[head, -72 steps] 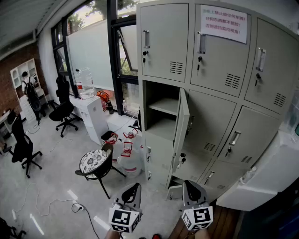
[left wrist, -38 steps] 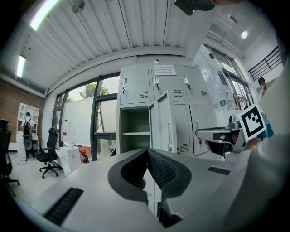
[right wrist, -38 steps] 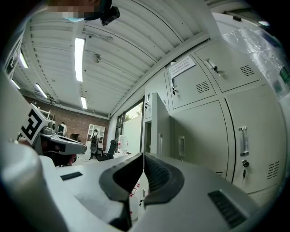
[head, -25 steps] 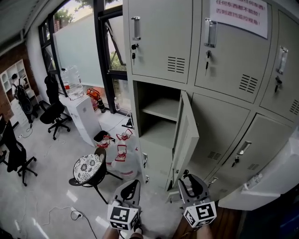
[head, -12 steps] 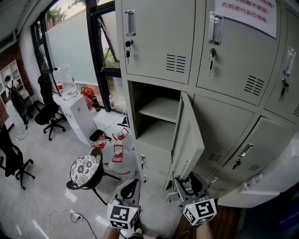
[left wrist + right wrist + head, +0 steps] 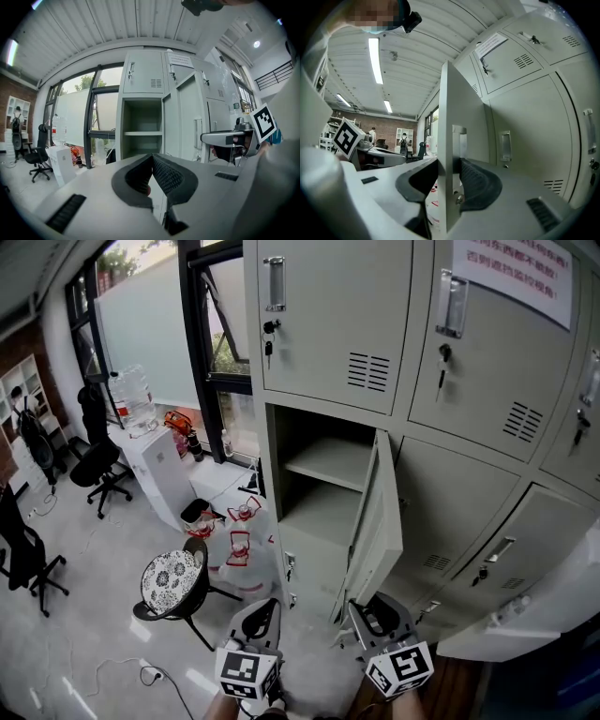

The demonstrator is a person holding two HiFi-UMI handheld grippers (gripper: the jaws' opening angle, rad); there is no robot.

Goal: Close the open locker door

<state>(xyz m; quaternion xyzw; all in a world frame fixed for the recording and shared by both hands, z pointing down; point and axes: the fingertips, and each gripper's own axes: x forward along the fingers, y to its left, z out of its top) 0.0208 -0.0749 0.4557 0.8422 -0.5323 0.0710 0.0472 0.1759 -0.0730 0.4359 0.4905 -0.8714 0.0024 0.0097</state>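
Observation:
The grey locker bank has one open compartment [image 6: 323, 479] with a shelf inside. Its door [image 6: 380, 521] stands swung out toward me, edge-on. In the right gripper view, my right gripper [image 6: 449, 164] has the door's free edge [image 6: 461, 117] between its closing jaws, near the latch plate, and both pads lie against the metal. The head view shows that gripper [image 6: 375, 615] just under the door's lower corner. My left gripper [image 6: 265, 615] is held low, left of the door and apart from it. Its pads [image 6: 161, 171] meet with nothing between them.
A round patterned stool [image 6: 178, 573] and water jugs [image 6: 239, 549] stand on the floor left of the locker. A white dispenser [image 6: 159, 465] and office chairs [image 6: 94, 465] are further left. A white unit [image 6: 534, 615] is at the lower right. The other locker doors are closed.
My right gripper has moved in under the door's lower corner and taken its edge between the jaws. The view has drifted closer to the locker. The left gripper has stayed where it was.

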